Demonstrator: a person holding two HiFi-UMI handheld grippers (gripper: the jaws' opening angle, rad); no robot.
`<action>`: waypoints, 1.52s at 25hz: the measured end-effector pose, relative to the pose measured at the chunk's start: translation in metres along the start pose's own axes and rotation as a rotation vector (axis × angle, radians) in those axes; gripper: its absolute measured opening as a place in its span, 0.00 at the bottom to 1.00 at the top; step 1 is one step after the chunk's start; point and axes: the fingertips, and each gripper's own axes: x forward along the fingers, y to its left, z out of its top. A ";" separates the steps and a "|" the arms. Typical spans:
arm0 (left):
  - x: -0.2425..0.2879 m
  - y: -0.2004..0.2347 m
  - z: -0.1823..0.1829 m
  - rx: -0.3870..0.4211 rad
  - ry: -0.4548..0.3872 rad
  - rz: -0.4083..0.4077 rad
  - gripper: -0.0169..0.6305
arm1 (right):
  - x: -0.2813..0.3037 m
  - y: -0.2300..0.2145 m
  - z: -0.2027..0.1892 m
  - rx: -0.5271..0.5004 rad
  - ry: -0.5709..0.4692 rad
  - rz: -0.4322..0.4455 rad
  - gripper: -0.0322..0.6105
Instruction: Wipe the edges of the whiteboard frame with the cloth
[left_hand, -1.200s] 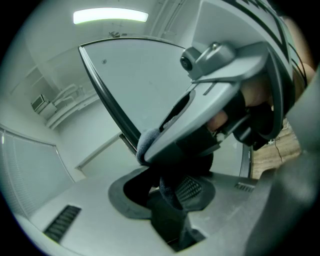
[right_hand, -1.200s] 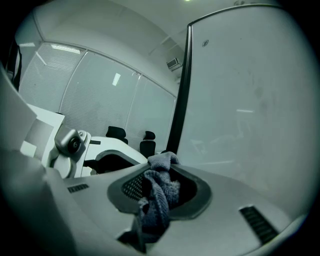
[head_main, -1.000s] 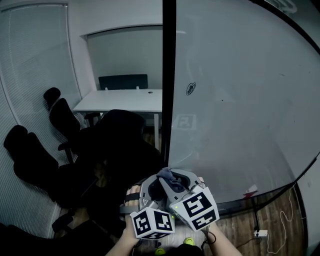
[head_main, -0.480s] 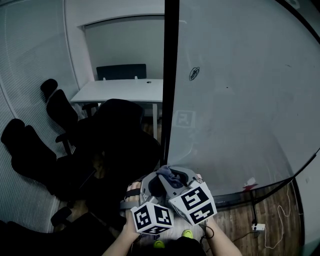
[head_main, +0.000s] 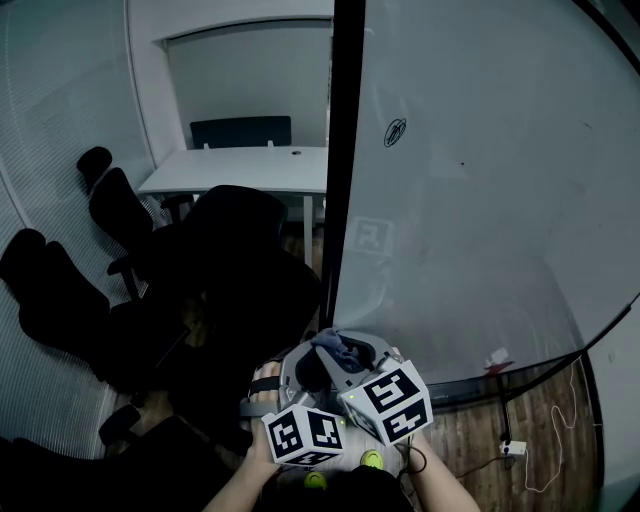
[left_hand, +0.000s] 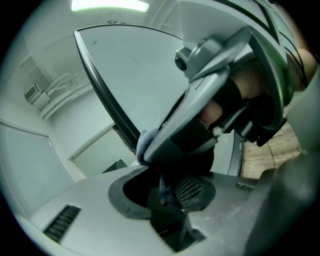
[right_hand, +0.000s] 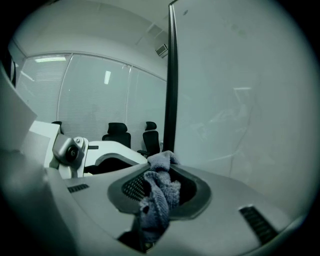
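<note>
Cloth (right_hand: 159, 197) readied before wiping.
It is clamped by left gripper (left_hand: 170, 200) and right gripper (right_hand: 150, 202) beside frame (head_main: 342, 150); pressing onto its edge is called for.

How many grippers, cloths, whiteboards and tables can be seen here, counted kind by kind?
grippers: 2, the left gripper and the right gripper
cloth: 1
whiteboard: 1
table: 1
total: 5
</note>
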 end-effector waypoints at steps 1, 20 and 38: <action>0.000 0.000 0.000 0.001 -0.006 0.006 0.21 | 0.000 0.000 0.000 0.010 0.000 0.005 0.19; -0.048 -0.054 -0.004 0.000 -0.100 0.063 0.20 | -0.047 0.038 -0.037 0.016 -0.061 0.062 0.20; -0.103 -0.161 0.016 -0.063 0.097 0.194 0.20 | -0.142 0.070 -0.109 0.040 -0.045 0.313 0.20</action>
